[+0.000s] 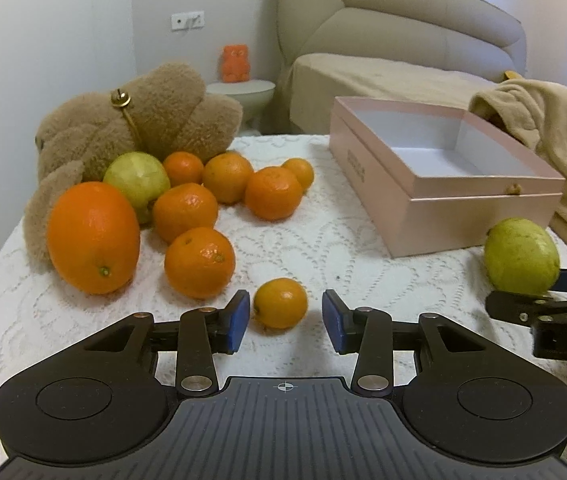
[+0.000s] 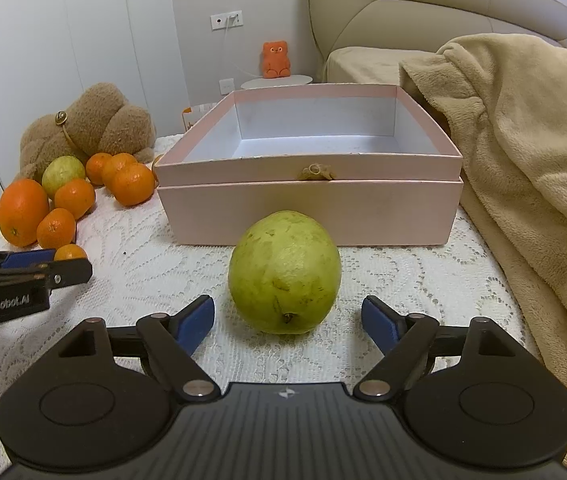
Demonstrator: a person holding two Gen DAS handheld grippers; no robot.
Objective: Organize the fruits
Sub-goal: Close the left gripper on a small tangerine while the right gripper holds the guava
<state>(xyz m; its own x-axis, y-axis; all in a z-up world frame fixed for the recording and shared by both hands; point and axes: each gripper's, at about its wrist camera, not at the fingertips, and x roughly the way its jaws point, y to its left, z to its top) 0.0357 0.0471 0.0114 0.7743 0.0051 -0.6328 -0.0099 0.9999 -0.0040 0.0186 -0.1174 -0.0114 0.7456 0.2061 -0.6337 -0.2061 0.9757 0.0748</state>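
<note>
My left gripper is open, with a small mandarin between its blue pads on the lace tablecloth. Behind it lie a big orange, several mandarins and a green guava. My right gripper is open around a second green guava, which rests on the table in front of the empty pink box. That guava and the box also show at the right in the left wrist view.
A brown teddy bear lies behind the fruit pile. A beige blanket is heaped right of the box. A sofa stands behind the table. The left gripper's side shows at the left in the right wrist view.
</note>
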